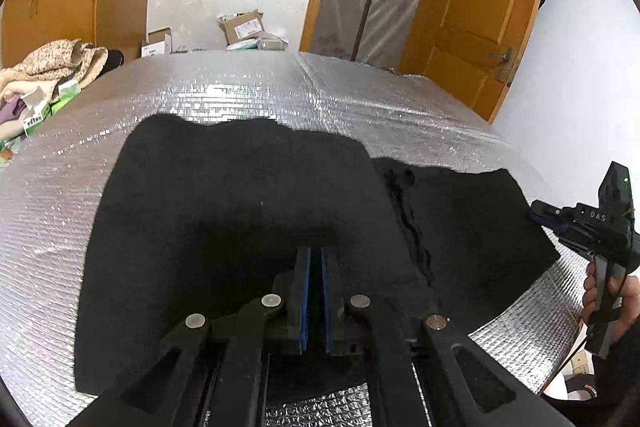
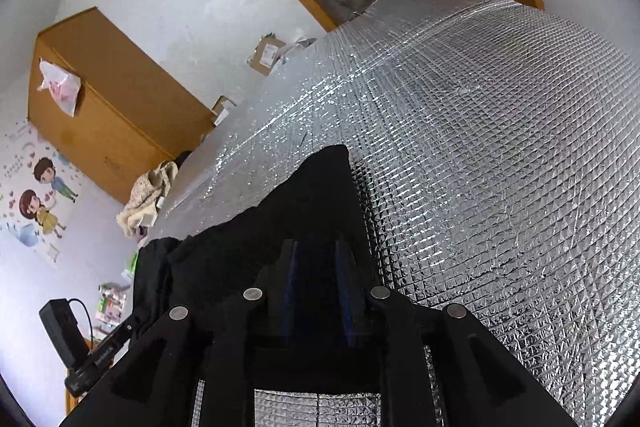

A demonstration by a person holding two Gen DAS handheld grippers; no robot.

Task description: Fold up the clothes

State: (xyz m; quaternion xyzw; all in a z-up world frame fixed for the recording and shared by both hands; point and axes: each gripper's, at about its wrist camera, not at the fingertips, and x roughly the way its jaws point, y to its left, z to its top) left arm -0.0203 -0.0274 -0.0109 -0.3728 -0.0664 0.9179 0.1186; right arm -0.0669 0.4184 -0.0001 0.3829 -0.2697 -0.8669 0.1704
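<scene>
We're seeing our left gripper (image 1: pixel 316 259) as matte black w/ blue pads and four round silver pins. Our right gripper (image 2: pixel 316 259) is looking the same; from the left cam it's showing "DAS" lettering, a green LED, a thin black cable, dark sleeve.

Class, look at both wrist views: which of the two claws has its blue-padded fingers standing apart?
The right claw: a clear gap shows between its fingers over the black garment. The left claw has its pads pressed almost together.
</scene>
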